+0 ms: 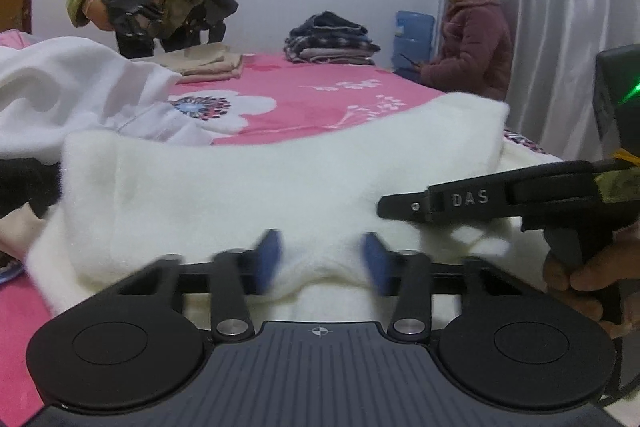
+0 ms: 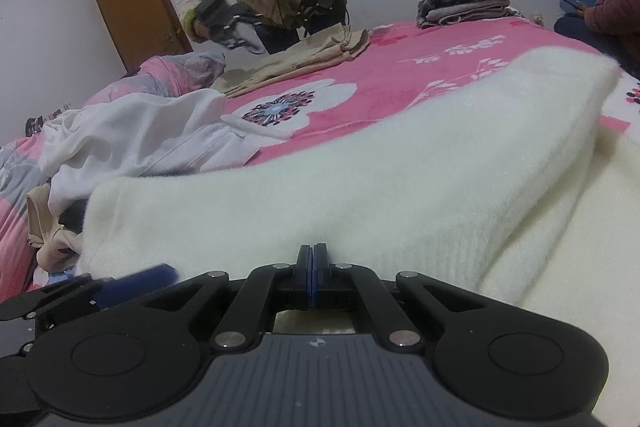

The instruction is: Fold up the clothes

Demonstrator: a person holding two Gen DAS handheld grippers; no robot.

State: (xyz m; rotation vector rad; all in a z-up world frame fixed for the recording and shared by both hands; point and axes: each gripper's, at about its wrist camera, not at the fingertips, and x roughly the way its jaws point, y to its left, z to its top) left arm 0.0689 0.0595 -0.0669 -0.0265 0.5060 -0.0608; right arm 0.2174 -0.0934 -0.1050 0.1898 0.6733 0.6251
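Fuzzy white garment (image 1: 248,183) spread across lower centre of frame on pink floral bed (image 1: 304,95). Left tongs (image 1: 322,261) part-open, blurred blue pads astride a raised fold (contact unclear). Right tongs (image 2: 314,269) fully closed at garment edge; cloth between pads can't be made out. Folded stacks upper centre, bkgd.

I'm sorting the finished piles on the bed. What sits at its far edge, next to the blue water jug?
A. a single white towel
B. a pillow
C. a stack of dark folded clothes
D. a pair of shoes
C: a stack of dark folded clothes rests on the pink bedspread beside the blue water jug.
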